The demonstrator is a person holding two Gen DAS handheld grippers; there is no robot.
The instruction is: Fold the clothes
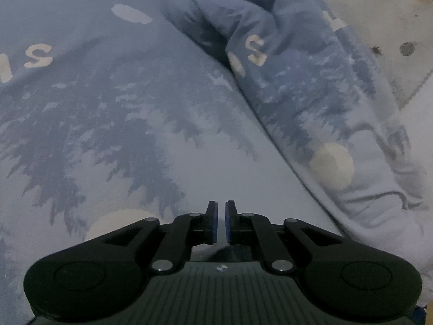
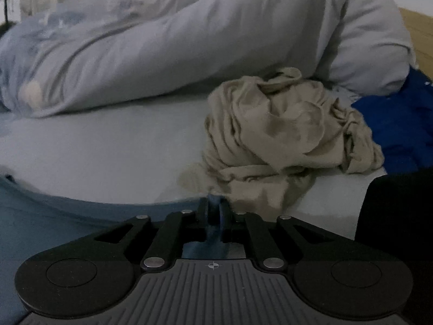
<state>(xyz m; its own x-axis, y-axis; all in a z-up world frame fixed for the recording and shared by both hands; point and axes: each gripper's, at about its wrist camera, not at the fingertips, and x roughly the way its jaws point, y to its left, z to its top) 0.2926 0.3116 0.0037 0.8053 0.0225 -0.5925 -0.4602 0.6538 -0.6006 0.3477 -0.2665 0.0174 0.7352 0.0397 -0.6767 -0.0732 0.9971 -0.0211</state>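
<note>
In the right wrist view a grey-blue garment point(image 2: 81, 216) lies flat on the bed under and to the left of my right gripper point(image 2: 213, 203). A strip of that cloth shows in the gap between its jaws, which stand slightly apart and do not pinch it. Just ahead and to the right sits a crumpled beige garment point(image 2: 284, 135), touching the blue garment's edge. In the left wrist view my left gripper point(image 1: 221, 205) hovers low over the tree-print sheet point(image 1: 135, 108). Its jaws leave a narrow gap with nothing between them.
A rolled duvet point(image 2: 162, 54) with the same tree print point(image 1: 297, 81) lies along the far side of the bed. A bright blue cloth point(image 2: 400, 124) lies behind the beige garment at the right. A dark object point(image 2: 392, 230) stands at the right edge. A cream patterned cloth point(image 1: 392, 27) lies beyond the duvet.
</note>
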